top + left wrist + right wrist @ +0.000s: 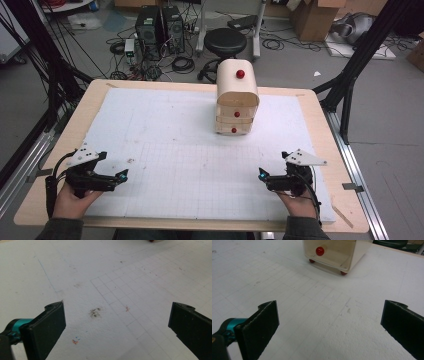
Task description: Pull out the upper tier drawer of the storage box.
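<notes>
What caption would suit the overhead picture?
Two open tongs, left and right, rest before a small drawer cabinet with red knobs.

You've got a cream drawer box with red knobs there. White gridded board, and your black grippers have teal bits.

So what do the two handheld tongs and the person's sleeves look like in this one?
Both are black handheld units. The left tongs and right tongs each carry a light grey three-cornered plate on top, a teal accent near the tip and a black cable trailing back past the hand. The gripper views show flat, black, rectangular jaws with a teal fitting at the left base. The sleeves are dark grey-green.
</notes>
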Tool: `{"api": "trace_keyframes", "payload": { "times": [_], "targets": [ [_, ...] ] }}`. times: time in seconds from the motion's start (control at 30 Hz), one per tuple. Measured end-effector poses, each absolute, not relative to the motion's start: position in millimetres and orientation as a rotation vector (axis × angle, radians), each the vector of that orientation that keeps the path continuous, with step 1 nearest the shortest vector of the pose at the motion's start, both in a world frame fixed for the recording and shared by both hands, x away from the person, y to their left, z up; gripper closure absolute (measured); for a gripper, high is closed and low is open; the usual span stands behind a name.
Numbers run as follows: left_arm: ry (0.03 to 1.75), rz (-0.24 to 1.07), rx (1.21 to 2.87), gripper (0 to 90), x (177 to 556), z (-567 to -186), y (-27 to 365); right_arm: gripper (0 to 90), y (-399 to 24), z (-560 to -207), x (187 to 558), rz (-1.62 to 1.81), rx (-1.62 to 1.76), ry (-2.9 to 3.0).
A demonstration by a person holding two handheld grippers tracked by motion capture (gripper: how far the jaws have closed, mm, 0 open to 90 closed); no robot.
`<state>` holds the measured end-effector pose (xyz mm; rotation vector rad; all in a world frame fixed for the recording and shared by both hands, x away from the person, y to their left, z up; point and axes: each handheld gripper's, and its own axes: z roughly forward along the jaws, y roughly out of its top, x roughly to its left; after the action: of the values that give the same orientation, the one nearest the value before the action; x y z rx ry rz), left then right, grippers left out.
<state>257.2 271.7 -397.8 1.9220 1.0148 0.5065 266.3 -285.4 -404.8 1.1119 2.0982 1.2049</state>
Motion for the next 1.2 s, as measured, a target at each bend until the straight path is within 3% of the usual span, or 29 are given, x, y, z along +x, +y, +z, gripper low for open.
{"api": "trace_keyframes", "payload": {
  "times": [1.2],
  "targets": [
    [1.001, 0.488, 1.905, 1.7, 259.2, -393.2, 269.0, 0.5, -211.1, -377.4, 286.6, 1.245, 1.071, 2.06]
  ]
}}
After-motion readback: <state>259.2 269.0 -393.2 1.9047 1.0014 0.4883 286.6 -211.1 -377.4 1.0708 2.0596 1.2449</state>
